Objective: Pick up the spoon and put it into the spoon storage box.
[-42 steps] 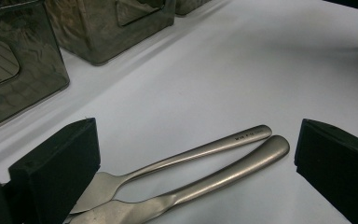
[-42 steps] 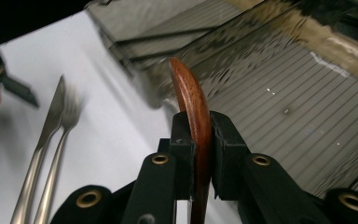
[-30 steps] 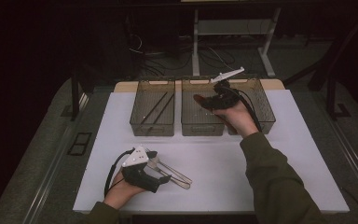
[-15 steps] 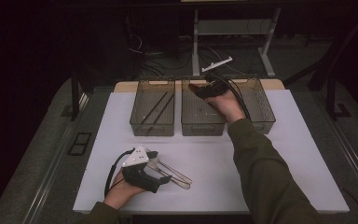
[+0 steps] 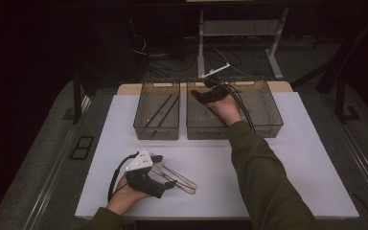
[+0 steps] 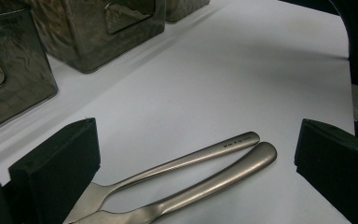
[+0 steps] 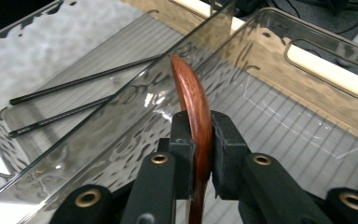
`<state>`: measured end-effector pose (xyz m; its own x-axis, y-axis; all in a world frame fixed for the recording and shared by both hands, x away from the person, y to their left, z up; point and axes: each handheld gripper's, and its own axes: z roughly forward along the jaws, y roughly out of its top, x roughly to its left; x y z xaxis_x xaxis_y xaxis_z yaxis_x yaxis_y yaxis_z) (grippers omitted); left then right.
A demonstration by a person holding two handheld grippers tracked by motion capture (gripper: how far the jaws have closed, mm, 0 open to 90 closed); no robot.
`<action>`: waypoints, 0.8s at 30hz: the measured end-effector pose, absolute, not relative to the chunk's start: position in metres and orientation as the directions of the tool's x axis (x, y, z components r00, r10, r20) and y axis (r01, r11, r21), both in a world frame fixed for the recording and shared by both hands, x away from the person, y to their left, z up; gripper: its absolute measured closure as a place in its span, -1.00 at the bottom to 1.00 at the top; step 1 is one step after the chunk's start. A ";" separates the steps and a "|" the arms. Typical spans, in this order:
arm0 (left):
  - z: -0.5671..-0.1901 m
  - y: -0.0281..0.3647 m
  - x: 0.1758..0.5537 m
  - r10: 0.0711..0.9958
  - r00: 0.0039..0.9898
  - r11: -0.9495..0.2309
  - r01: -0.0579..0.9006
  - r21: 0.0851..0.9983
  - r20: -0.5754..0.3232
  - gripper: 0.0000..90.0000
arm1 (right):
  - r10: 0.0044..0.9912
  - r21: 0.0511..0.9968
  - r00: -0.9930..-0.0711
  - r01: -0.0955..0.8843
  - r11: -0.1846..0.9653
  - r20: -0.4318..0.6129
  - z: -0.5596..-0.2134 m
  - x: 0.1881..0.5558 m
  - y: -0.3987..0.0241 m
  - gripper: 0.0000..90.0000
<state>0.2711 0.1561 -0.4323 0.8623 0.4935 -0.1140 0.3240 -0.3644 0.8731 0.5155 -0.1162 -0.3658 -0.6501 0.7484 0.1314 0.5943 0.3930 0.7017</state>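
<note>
White table (image 5: 292,163) bearing three clear bins in a row along its far edge: left bin (image 5: 157,125), middle bin (image 5: 206,128), right bin (image 5: 263,122). Steel tongs (image 5: 177,176) lie flat on the near left part, well apart from the bins.

Bare white table (image 5: 297,163) open at right, three bins (image 5: 156,117) walling the far edge, tongs (image 5: 179,178) lying front-left

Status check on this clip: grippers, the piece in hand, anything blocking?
Right gripper shut on wooden utensil, above middle bin. Left gripper open, straddling metal tongs on white mat. Nothing blocking; chopsticks in left bin.
</note>
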 end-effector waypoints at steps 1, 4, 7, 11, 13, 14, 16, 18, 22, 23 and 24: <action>-0.432 0.156 0.271 0.493 0.862 -0.364 0.324 0.873 -0.114 -1.00 | 0.748 0.702 -0.650 0.594 0.393 0.131 -0.366 0.516 -0.116 0.73; -0.432 0.156 0.271 0.493 0.863 -0.363 0.319 0.875 -0.110 -1.00 | 0.745 0.719 -0.657 0.572 0.394 0.116 -0.364 0.513 -0.114 0.28; -0.431 0.156 0.271 0.496 0.861 -0.360 0.324 0.875 -0.114 -1.00 | 0.737 0.731 -0.664 0.564 0.385 0.124 -0.361 0.510 -0.116 0.14; -0.431 0.156 0.270 0.497 0.860 -0.360 0.325 0.874 -0.116 -1.00 | 0.725 0.741 -0.670 0.565 0.362 0.157 -0.357 0.503 -0.123 0.04; -0.431 0.157 0.270 0.495 0.861 -0.361 0.324 0.874 -0.114 -1.00 | 0.715 0.755 -0.680 0.553 0.353 0.163 -0.354 0.497 -0.128 0.00; -0.431 0.157 0.270 0.497 0.860 -0.359 0.324 0.875 -0.115 -1.00 | 0.711 0.761 -0.682 0.551 0.343 0.173 -0.352 0.494 -0.131 -0.02; -0.431 0.157 0.271 0.499 0.860 -0.359 0.321 0.877 -0.111 -1.00 | 0.699 0.767 -0.689 0.549 0.332 0.191 -0.349 0.489 -0.136 -0.06; -0.431 0.158 0.271 0.501 0.858 -0.362 0.323 0.874 -0.109 -1.00 | 0.691 0.773 -0.697 0.540 0.333 0.190 -0.346 0.483 -0.141 -0.10; -0.431 0.159 0.271 0.506 0.855 -0.354 0.326 0.877 -0.114 -1.00 | 0.676 0.788 -0.711 0.523 0.323 0.195 -0.342 0.471 -0.150 -0.17; -0.431 0.159 0.271 0.508 0.853 -0.352 0.328 0.877 -0.116 -1.00 | 0.670 0.795 -0.718 0.512 0.325 0.188 -0.340 0.468 -0.152 -0.22; -0.431 0.160 0.271 0.510 0.852 -0.352 0.330 0.876 -0.117 -1.00 | 0.670 0.797 -0.718 0.511 0.322 0.189 -0.339 0.465 -0.154 -0.25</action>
<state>0.2711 0.1597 -0.4309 0.8523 0.5098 -0.1168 0.3305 -0.3518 0.8758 0.4648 -0.1536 -0.3390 -0.7177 0.6703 0.1887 0.5107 0.3224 0.7970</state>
